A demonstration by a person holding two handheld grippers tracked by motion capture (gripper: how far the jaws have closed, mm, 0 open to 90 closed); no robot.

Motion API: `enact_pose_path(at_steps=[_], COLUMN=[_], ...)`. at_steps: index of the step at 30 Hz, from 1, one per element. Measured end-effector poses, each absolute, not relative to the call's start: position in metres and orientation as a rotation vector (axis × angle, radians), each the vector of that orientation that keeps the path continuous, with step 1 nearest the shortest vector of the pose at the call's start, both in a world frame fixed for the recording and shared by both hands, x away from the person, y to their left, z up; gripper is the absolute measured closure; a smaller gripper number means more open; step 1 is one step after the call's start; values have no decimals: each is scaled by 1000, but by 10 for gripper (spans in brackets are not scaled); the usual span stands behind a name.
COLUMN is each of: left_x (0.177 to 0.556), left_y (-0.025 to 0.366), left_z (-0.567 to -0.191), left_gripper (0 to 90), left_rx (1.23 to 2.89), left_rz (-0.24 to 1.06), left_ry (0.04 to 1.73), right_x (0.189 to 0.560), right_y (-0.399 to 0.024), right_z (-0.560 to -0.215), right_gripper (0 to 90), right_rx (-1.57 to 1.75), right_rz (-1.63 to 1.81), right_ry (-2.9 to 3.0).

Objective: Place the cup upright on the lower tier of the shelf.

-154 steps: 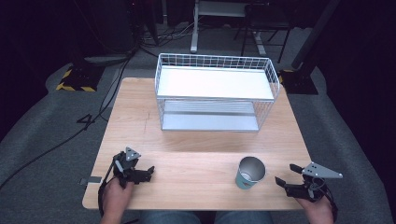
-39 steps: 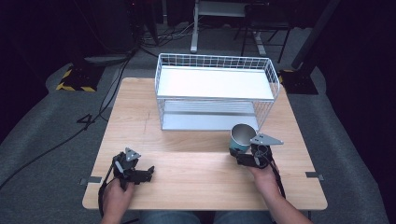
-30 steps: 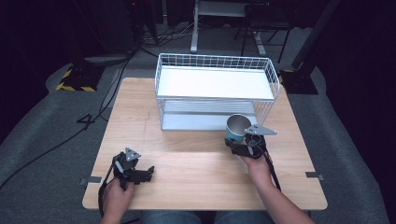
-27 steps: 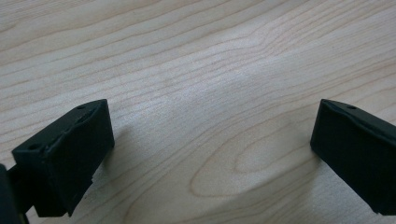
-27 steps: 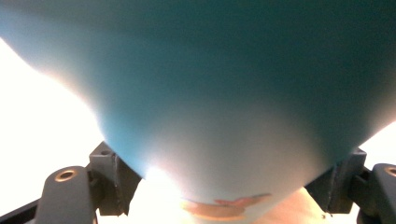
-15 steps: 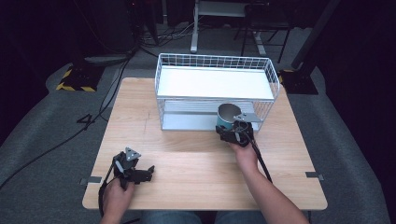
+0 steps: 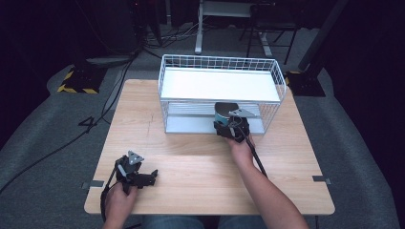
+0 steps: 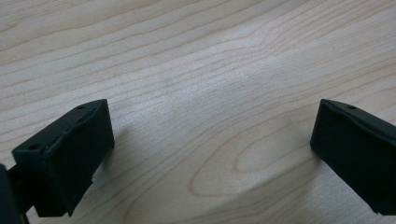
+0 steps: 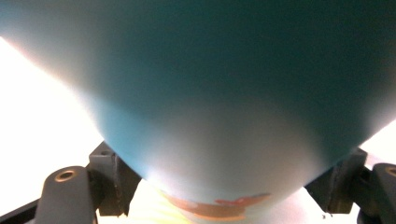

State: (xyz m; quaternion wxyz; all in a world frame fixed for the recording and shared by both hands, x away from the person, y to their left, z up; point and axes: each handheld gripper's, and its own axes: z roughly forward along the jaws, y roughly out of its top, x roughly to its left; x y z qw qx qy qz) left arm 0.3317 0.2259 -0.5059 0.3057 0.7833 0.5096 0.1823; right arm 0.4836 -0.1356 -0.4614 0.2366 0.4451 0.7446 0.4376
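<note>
A teal cup [image 7: 223, 112] is held at the open front of the white wire rack [image 7: 219, 88], at its lower shelf, under the white top shelf. My right gripper [image 7: 231, 125] is shut on the cup, whose teal wall [image 9: 219, 93] sits close between the two black jaws in the right gripper view. My left gripper [image 7: 143, 177] rests on the wooden table [image 7: 191, 167] near the front left corner. It is open, with bare wood between its fingers [image 8: 65, 154].
The rack stands at the back middle of the table, its lower shelf [image 7: 191, 123] grey. A person's forearm [image 7: 265, 191] reaches from the front edge toward the rack. Cables and furniture legs lie on the dark floor behind the table.
My right gripper has carried the teal cup from the table's front right up and left to the rack's lower shelf opening. The left gripper has stayed put.
</note>
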Motion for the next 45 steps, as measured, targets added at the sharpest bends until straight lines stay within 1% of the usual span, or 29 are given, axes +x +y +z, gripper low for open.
enact_pose_path(at_steps=[20, 33, 45], left_x=[331, 331, 331], left_y=[226, 226, 226], left_z=[-506, -506, -506], left_gripper=[1, 1, 1], left_rx=[2074, 2075, 2075], left_rz=[481, 482, 482], left_ry=[1349, 1350, 1349], right_x=[515, 534, 539], right_y=[-117, -102, -103], right_z=[-471, -483, -488], right_gripper=[240, 239, 224], right_rx=[1243, 1259, 1293], right_rz=[1180, 1148, 1177], right_ry=[1995, 1980, 1970])
